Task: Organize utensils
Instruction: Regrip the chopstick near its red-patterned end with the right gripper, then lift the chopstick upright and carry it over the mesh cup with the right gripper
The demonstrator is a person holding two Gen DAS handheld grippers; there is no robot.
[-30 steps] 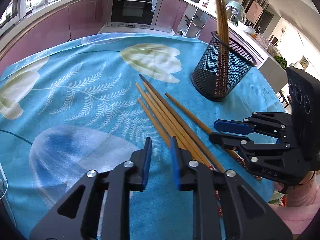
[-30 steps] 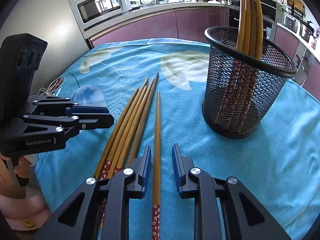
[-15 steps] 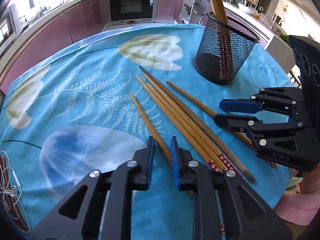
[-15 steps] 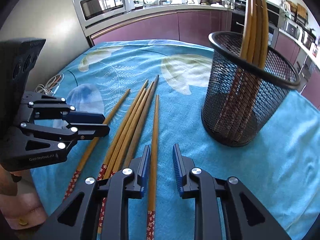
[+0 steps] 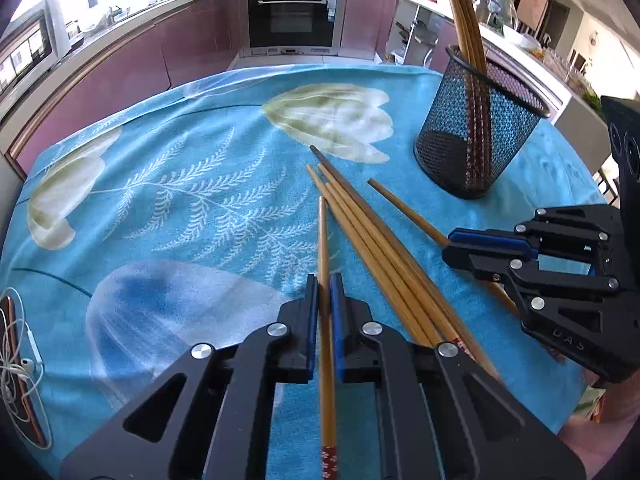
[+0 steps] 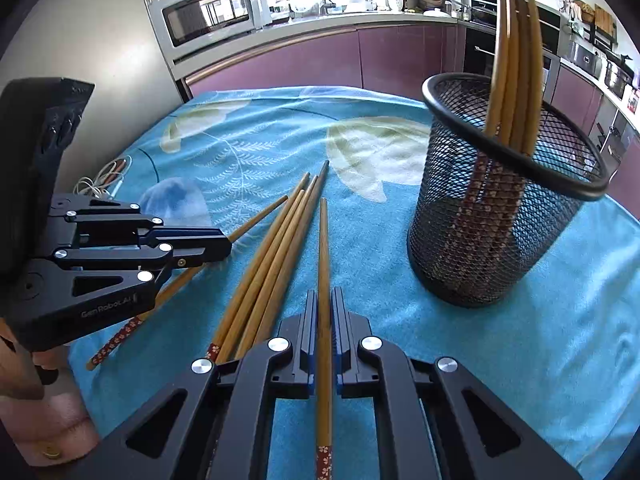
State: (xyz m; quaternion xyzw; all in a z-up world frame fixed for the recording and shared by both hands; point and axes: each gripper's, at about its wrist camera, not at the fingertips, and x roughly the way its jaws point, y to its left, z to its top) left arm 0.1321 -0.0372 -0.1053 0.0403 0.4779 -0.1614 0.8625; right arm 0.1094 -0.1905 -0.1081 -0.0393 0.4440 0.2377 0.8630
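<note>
Left wrist view: left gripper (image 5: 324,300) clenched on one bamboo chopstick (image 5: 323,248), which runs straight between the blue pads and points away over the blue floral tablecloth (image 5: 192,200). Just to its right, a bundle of four loose chopsticks (image 5: 372,236) lies diagonally on the cloth. Further right, right gripper (image 5: 450,246) is clamped on a separate chopstick (image 5: 404,208). Black mesh holder (image 5: 476,136) stands upright at the far right of the table with several chopsticks leaning in it. Earphones (image 5: 16,360) lie at the left edge.

Right wrist view: right gripper (image 6: 324,312) clenched on a single chopstick (image 6: 323,248), red patterned end toward the camera. Bundle (image 6: 280,248) lies just left of it. Left gripper (image 6: 226,250), at left, grasps its chopstick (image 6: 260,218). Mesh holder (image 6: 500,216) stands to the right, apart from the loose chopsticks, with four sticks upright inside.
</note>
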